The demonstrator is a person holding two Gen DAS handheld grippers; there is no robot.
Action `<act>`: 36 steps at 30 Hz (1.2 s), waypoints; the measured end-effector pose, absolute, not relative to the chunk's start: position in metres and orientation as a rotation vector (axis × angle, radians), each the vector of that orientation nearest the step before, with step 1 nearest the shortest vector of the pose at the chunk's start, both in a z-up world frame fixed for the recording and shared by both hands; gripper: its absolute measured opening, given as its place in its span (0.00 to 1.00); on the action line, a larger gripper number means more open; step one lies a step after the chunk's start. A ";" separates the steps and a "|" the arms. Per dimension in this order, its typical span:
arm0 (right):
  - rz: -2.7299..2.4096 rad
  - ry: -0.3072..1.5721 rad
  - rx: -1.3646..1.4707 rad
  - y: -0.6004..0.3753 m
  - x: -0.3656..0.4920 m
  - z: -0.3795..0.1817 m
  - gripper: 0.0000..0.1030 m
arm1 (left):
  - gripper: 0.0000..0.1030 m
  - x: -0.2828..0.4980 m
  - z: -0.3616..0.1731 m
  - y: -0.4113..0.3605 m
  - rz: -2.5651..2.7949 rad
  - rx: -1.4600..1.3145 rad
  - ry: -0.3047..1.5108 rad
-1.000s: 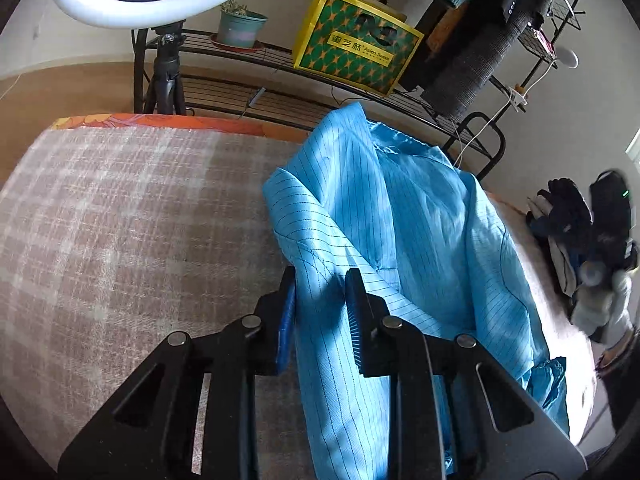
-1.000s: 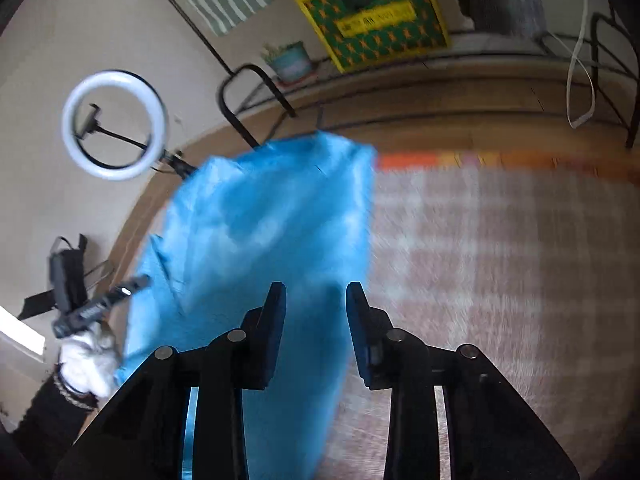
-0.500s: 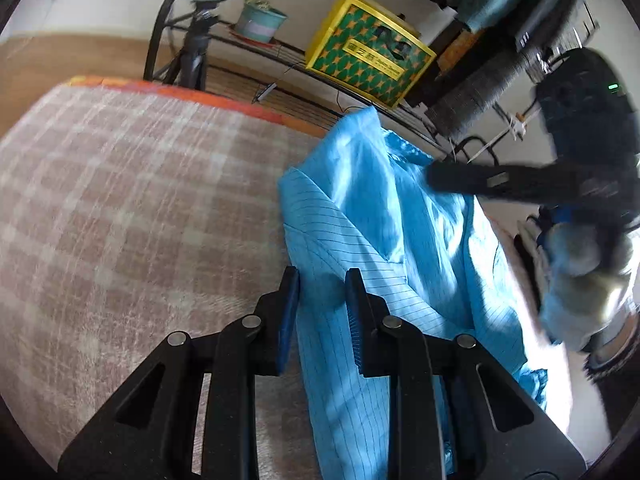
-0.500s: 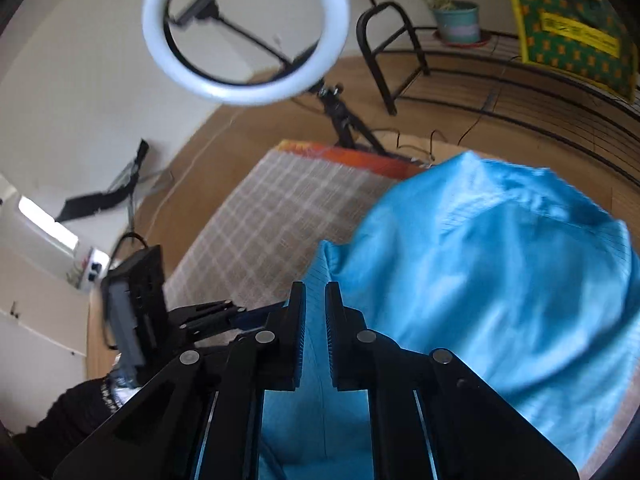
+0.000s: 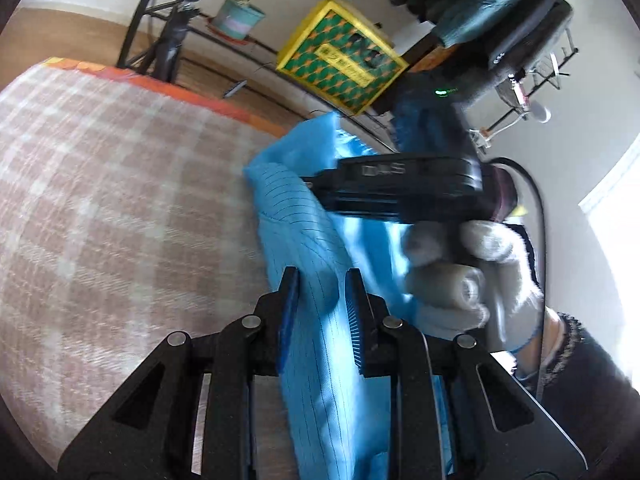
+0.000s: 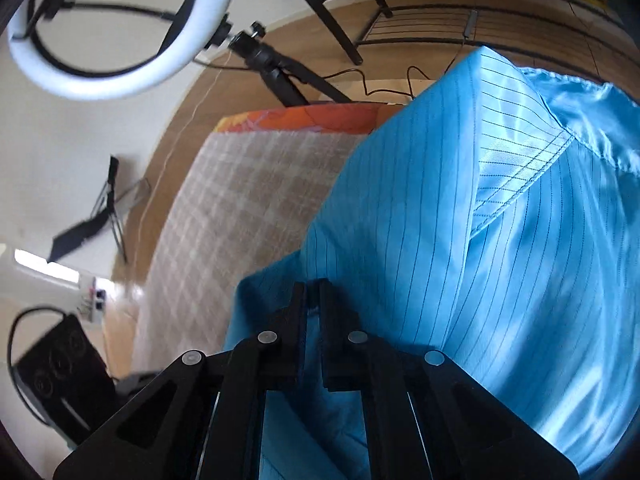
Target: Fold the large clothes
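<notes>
Right wrist view: my right claw (image 6: pixel 313 296) has just pinched together on the blue garment (image 6: pixel 500 248), centre frame on the plaid bed (image 6: pixel 248 184). Thin slippery fold may slide free when lifted.

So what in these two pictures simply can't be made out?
- Left wrist view: much of the blue garment lies behind the right gripper's black body and the gloved hand holding it.
- Left wrist view: the left gripper has cloth between its fingers; whether the pads press it is unclear.
- Right wrist view: what the right gripper pinches is hidden by its closed fingers.
- Both views: the checked blanket is smeared by blur.
</notes>
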State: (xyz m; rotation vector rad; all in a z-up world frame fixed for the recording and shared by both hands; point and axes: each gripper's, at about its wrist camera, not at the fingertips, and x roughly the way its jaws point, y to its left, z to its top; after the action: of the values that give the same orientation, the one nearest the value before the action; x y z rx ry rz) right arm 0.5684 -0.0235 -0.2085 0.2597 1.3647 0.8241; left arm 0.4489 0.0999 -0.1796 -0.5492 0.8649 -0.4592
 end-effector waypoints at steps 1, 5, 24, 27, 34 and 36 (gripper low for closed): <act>0.828 1.366 0.261 -0.023 0.569 -0.209 0.01 | 0.21 0.452 -0.180 0.094 -0.453 -0.513 0.874; 0.806 1.346 0.219 -0.027 0.570 -0.197 0.04 | 0.21 0.462 -0.184 0.083 -0.398 -0.426 0.917; 0.665 1.122 0.213 -0.244 0.496 -0.118 0.07 | 0.21 0.499 -0.194 0.050 -0.385 -0.233 0.981; 0.547 1.148 0.133 -0.258 0.493 -0.145 0.08 | 0.21 0.496 -0.187 0.038 -0.407 -0.169 0.989; 0.489 1.103 0.224 -0.296 0.519 -0.171 0.36 | 0.52 0.494 -0.158 0.087 -0.334 -0.244 0.878; 0.528 1.112 0.304 -0.303 0.530 -0.177 0.37 | 0.52 0.505 -0.169 0.100 -0.335 -0.304 0.936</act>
State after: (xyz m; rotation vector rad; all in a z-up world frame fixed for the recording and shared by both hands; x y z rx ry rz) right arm 0.5299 -0.3029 -0.1773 0.3042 1.1120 0.5283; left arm 0.5054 0.1001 -0.1689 -0.3036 0.9362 -0.3347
